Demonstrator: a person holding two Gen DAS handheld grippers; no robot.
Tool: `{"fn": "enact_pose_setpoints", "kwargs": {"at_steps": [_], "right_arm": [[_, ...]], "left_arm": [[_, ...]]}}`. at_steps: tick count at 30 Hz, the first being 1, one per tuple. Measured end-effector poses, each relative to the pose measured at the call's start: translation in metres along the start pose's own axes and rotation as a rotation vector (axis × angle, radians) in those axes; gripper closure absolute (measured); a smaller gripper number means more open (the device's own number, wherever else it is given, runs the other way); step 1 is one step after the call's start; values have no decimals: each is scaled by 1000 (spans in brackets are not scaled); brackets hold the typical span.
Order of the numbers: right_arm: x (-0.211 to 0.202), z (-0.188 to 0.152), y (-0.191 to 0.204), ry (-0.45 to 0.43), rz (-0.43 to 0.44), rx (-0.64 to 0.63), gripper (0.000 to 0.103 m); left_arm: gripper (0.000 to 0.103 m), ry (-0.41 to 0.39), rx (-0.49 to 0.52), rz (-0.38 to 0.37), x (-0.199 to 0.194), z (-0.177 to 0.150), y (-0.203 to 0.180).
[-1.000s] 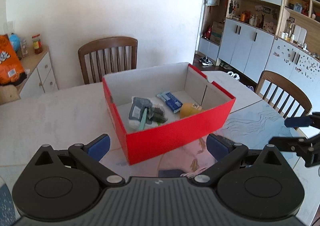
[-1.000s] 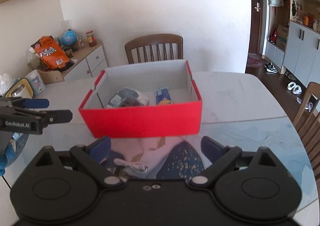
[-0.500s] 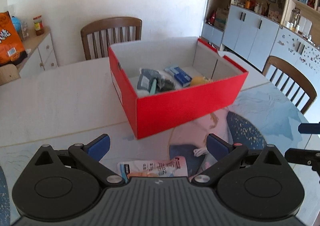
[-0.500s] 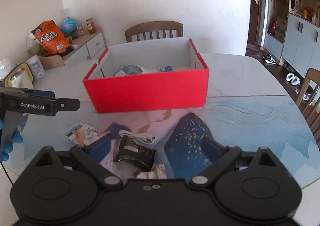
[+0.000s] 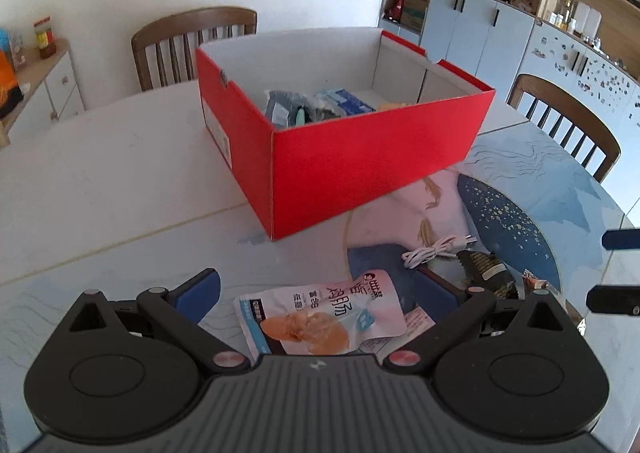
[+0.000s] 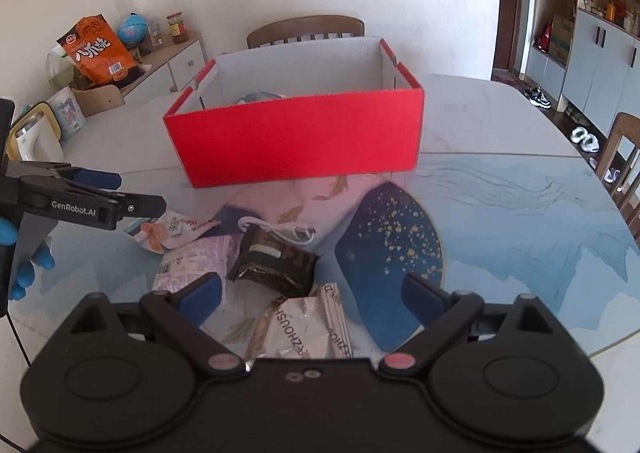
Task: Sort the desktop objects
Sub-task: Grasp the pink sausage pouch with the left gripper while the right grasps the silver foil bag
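Snack packets lie loose on the table at 6 o'clock of the red box (image 5: 380,157): a pink sausage pouch (image 5: 320,317), a dark wrapper (image 6: 276,261) and a white cable (image 6: 280,229). Left gripper (image 5: 316,289) is spread and empty over the pouch; right gripper (image 6: 312,293) is likewise released. Best to lower squarely and pinch the pouch's edge.

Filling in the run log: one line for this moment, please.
left gripper: open, over pink snack packet | right gripper: open, empty | red box: partly filled | loose: white cable, dark packet
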State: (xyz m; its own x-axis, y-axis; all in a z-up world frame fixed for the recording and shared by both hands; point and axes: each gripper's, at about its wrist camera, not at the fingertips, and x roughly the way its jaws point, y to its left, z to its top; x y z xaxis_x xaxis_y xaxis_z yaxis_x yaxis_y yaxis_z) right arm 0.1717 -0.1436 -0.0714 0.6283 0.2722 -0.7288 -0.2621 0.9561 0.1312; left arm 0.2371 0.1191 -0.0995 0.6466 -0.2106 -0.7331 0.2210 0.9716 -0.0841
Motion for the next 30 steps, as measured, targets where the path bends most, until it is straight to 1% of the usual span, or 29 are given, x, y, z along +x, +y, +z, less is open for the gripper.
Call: {"fn": "enact_pose_setpoints", "kwargs": {"at_steps": [2, 5, 8, 10, 14, 16, 21, 22, 30], "right_arm": [[2, -2, 1, 6, -2, 3, 6], [5, -4, 2, 18, 0, 3, 6], [8, -6, 5, 26, 2, -3, 6], [10, -7, 5, 32, 3, -4, 6], [14, -8, 6, 40, 2, -10, 6], [16, -8, 6, 47, 8, -10, 6], [23, -10, 8, 65, 20, -16, 6], [25, -10, 8, 69, 22, -17, 6], [38, -14, 8, 95, 27, -31, 6]], "left_arm": [[0, 18, -10, 10, 7, 0, 0], [0, 55, -37, -7, 20, -1, 1], [0, 55, -47, 10, 27, -2, -2], [0, 64, -53, 5, 31, -3, -3], [0, 75, -59, 16, 40, -4, -6], [0, 72, -47, 39, 43, -5, -9], [0, 86, -55, 67, 52, -7, -14], [0, 92, -62, 64, 53, -7, -13], [0, 92, -95, 111, 59, -9, -9]]}}
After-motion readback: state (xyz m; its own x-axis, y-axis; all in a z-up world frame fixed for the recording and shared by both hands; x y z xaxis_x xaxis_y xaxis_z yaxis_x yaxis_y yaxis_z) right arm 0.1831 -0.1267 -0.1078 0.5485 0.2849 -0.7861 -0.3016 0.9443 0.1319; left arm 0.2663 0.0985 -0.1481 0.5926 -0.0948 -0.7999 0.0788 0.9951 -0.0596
